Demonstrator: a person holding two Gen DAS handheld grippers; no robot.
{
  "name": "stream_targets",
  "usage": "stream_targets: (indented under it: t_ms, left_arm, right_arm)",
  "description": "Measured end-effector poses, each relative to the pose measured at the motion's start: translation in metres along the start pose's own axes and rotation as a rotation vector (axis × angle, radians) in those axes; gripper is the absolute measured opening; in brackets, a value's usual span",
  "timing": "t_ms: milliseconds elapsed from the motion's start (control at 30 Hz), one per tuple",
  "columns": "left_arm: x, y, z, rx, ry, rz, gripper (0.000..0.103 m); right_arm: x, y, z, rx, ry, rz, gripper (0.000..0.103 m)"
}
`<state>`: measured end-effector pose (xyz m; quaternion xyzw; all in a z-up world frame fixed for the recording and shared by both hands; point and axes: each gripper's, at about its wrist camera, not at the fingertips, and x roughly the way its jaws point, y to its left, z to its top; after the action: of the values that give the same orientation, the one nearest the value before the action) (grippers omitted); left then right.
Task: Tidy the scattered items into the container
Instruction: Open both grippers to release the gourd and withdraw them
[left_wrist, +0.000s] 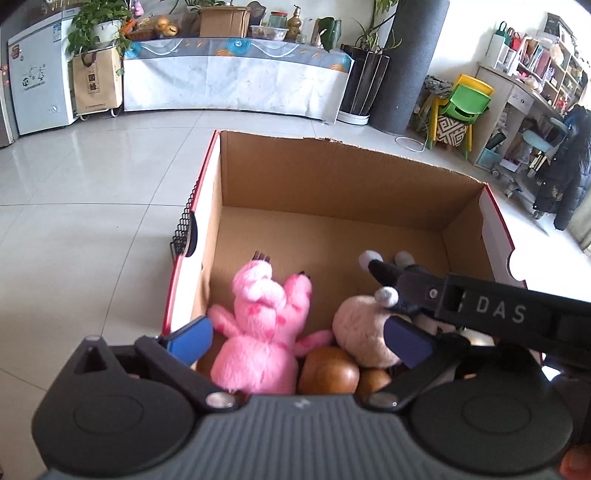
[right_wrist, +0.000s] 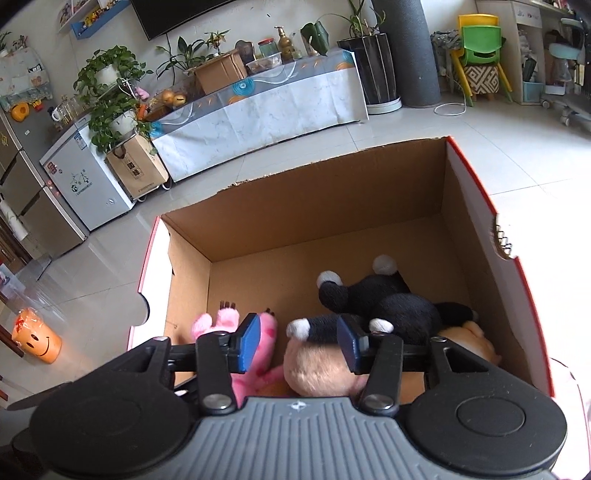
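Observation:
An open cardboard box (left_wrist: 332, 173) stands on the tiled floor; it also shows in the right wrist view (right_wrist: 325, 206). Inside lie a pink plush (left_wrist: 258, 328), a beige plush (left_wrist: 362, 332), a black-and-white plush (right_wrist: 388, 299) and brown wooden pieces (left_wrist: 328, 373). My left gripper (left_wrist: 299, 343) is open above the near end of the box, over the pink plush (right_wrist: 258, 332). My right gripper (right_wrist: 297, 343) is open above the beige plush (right_wrist: 321, 365); its black body (left_wrist: 498, 310) crosses the left wrist view at the right.
A cloth-covered low cabinet (left_wrist: 229, 74) with plants, a white freezer (left_wrist: 37, 81) and a dark pillar (left_wrist: 413, 62) line the far wall. Stacked child chairs (left_wrist: 461, 103) and shelves stand at right. An orange smiley bucket (right_wrist: 35, 336) sits on the floor at left.

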<state>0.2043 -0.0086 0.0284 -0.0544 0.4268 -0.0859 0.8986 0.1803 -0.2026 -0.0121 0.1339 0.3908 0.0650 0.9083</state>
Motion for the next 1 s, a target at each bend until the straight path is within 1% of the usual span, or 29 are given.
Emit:
stream_targets:
  t_ms: [200,267,333,600,700,767,867,1000]
  left_arm:
    - [-0.016,-0.008,-0.013,0.010,0.027,0.044,0.103]
    - [-0.022,-0.009,-0.018,0.012,0.031,0.049,0.103]
    - [-0.027,-0.009,-0.024,0.010,0.040,0.058,0.103]
    - [-0.039,-0.015,-0.039,0.047,0.062,0.094,0.103]
    - [-0.044,-0.016,-0.043,0.032,0.084,0.108,0.103]
    - [-0.047,-0.017,-0.047,0.035,0.086,0.113,0.103]
    - [-0.051,-0.018,-0.053,0.042,0.102,0.133,0.103]
    - [-0.055,-0.021,-0.063,0.048,0.137,0.139,0.103]
  right_arm:
    - [-0.022,0.001,-0.011,-0.034,0.022,-0.038,0.050]
    - [-0.029,0.001,-0.016,-0.047,0.020,-0.034,0.058]
    - [-0.037,0.001,-0.020,-0.057,0.017,-0.026,0.059]
    - [-0.052,0.006,-0.036,-0.091,0.038,-0.030,0.060]
    - [-0.059,0.005,-0.040,-0.091,0.042,-0.044,0.060]
    - [-0.066,0.003,-0.043,-0.093,0.045,-0.058,0.065]
    - [-0.076,0.000,-0.049,-0.102,0.049,-0.077,0.068]
    - [-0.086,-0.005,-0.058,-0.092,0.091,-0.117,0.070]
